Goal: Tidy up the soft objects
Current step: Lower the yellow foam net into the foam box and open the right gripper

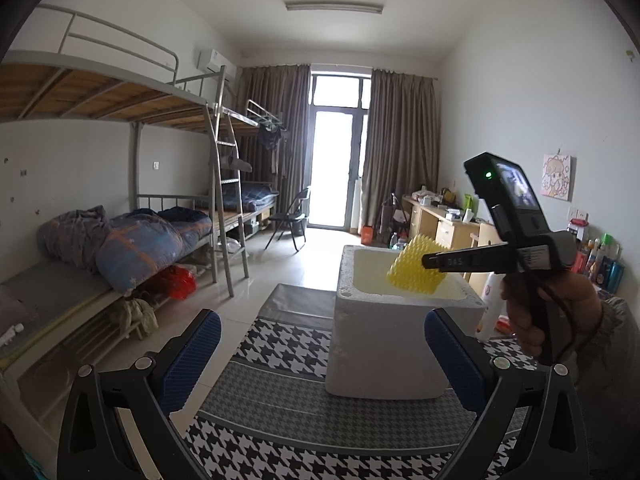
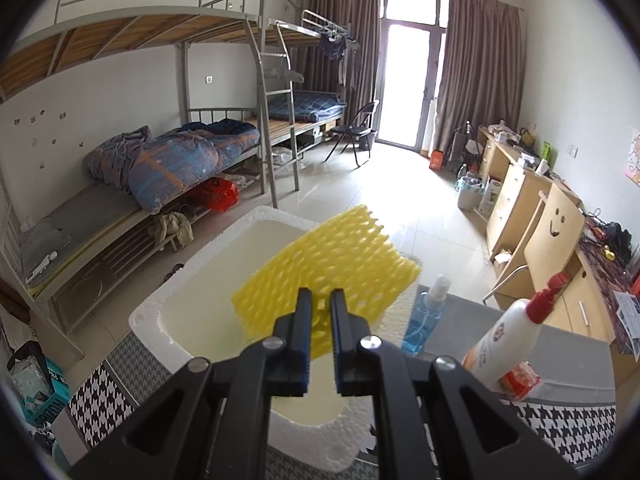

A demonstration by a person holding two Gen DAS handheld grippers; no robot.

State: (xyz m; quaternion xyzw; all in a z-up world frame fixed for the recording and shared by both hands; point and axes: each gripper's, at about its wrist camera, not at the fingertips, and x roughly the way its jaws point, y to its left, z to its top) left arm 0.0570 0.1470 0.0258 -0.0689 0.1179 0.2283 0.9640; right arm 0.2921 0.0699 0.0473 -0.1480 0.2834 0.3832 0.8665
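A yellow spiky foam net [image 2: 332, 256] hangs over the hollow of a white styrofoam box [image 2: 160, 312]. My right gripper [image 2: 321, 296] is shut on the net's near edge, which sits squeezed between the narrow jaws. In the left wrist view the same net [image 1: 416, 272] dangles from the right gripper [image 1: 426, 260] above the box [image 1: 348, 280], with a hand [image 1: 528, 312] on the handle. My left gripper [image 1: 322, 352] stands open in front of the box, its blue pads [image 1: 200, 352] wide apart with nothing between them.
The box rests on a table with a houndstooth cloth [image 1: 280, 344]. Right of it stand a blue spray bottle [image 2: 424, 316], a white bottle with a red cap [image 2: 508, 336] and a red packet [image 2: 520, 378]. Bunk beds line the left wall, desks the right.
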